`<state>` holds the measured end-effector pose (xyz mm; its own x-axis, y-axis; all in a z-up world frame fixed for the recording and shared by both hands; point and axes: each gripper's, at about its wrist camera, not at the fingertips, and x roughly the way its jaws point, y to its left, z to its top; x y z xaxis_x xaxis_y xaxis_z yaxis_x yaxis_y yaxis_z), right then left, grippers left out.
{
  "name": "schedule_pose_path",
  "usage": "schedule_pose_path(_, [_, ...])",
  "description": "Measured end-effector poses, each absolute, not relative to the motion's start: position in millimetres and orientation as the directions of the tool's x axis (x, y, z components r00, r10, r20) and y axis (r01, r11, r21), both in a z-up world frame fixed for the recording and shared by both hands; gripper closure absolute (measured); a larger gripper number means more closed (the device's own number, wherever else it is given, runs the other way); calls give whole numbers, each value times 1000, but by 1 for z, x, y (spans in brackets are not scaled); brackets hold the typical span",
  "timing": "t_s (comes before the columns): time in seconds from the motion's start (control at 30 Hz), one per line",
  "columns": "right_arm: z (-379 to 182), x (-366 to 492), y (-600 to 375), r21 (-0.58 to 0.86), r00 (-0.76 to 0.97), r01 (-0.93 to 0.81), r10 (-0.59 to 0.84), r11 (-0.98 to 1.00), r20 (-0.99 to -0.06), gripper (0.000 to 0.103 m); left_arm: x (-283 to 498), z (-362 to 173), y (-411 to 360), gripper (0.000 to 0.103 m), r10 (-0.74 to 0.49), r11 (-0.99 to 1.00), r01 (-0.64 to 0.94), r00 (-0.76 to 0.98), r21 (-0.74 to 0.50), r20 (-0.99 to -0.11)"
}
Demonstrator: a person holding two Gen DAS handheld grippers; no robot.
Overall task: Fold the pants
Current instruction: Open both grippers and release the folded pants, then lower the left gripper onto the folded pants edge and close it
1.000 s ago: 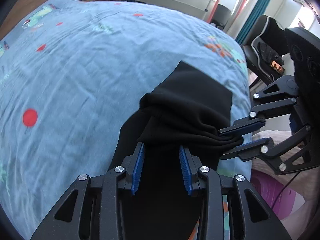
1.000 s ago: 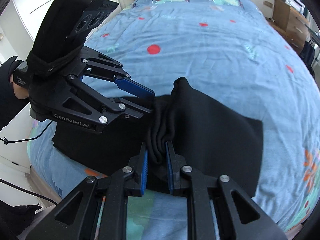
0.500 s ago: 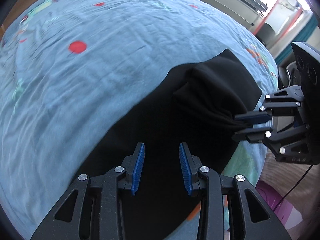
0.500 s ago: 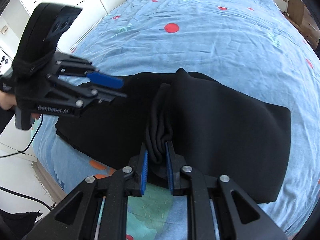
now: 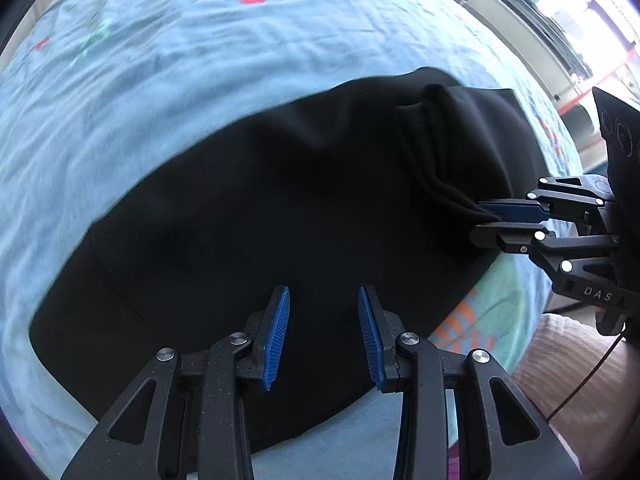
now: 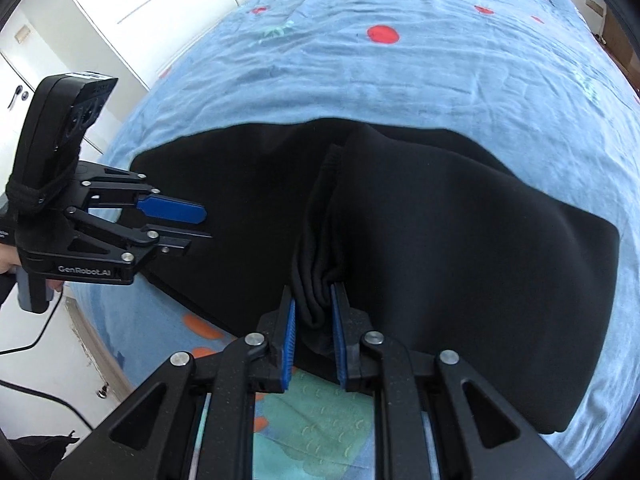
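Note:
Black pants (image 5: 280, 200) lie spread across the blue bedsheet (image 5: 160, 60) near the bed's front edge. My right gripper (image 6: 314, 300) is shut on a bunched fold of the pants (image 6: 460, 240), with the gathered cloth rising from between its blue pads. In the left wrist view that gripper (image 5: 480, 220) pinches the fold from the right. My left gripper (image 5: 322, 292) hovers open over the flat left part of the pants with nothing between its pads. From the right wrist view, the left gripper (image 6: 202, 224) is seen side-on at the left, held by a hand (image 6: 6, 268).
The bedsheet (image 6: 400, 80) carries red dots and cartoon prints. White wardrobe doors (image 6: 140, 0) stand to the left of the bed, with floor and a black cable (image 6: 40, 340) below them. Pinkish fabric (image 5: 560, 352) lies off the bed's edge at the lower right.
My left gripper has moved away from the bunched fold along the pants and rolled. It now stands over flat cloth. The right gripper has sunk a little, still holding the fold.

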<state>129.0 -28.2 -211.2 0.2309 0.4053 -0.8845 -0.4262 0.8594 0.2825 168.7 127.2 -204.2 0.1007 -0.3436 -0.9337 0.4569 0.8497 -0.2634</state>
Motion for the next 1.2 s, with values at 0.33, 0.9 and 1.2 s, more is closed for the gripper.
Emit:
schedule_pose_path(0.33, [-215,130,-15,295,193,-451,415,842,-889,60,155,-186,152,53,-344,913,306,215,-271,-914])
schedule_pose_path(0.9, [-170,143,41,-13,319,-712,308,702,-896,25,67,-149,262,7,-129,816,-484,381,-316,-916])
schedule_pose_path(1.2, [-186,159,55,-200,300,-908,238,368,-924,0,64,-160,274,2,-190,597,-657,441,-460,-877])
